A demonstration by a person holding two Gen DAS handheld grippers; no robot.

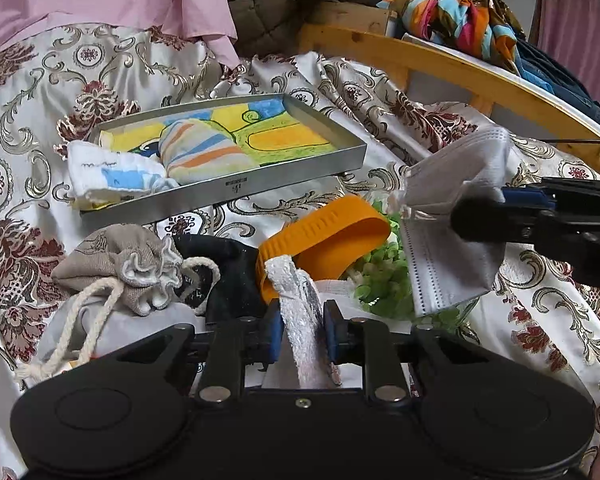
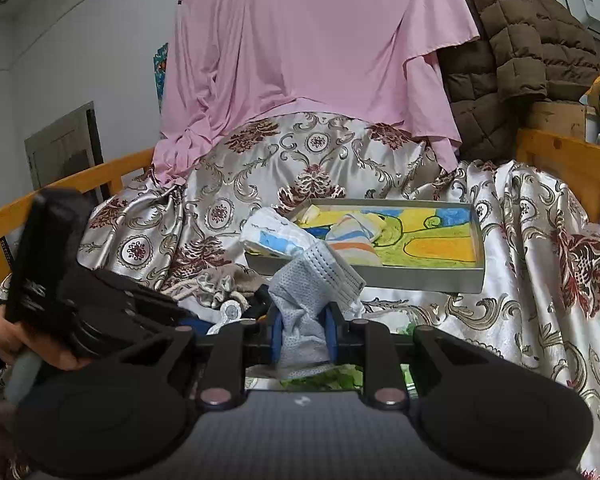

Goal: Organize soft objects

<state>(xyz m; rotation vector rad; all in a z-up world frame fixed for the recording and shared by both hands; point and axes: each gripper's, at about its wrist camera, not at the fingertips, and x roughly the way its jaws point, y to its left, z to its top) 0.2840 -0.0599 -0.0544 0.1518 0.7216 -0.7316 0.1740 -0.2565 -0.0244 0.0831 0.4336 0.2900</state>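
Two hand-held grippers each clamp something soft: the left (image 1: 300, 336) a white towel strip (image 1: 300, 312), the right (image 2: 303, 340) a face mask (image 2: 312, 284). Straight ahead, beyond both, sits the metal tray (image 1: 300, 178), long side facing them.

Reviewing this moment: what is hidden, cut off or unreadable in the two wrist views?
- Left wrist view: lower end of the white terry cloth strip, hidden behind the left claw body.
- Left wrist view: green leafy item, largely covered by the grey-white face mask and orange ribbed rubber band.
- Left wrist view: small print on the metal tray wall, too small.
- Right wrist view: mask's lower part, hidden behind the right claw.
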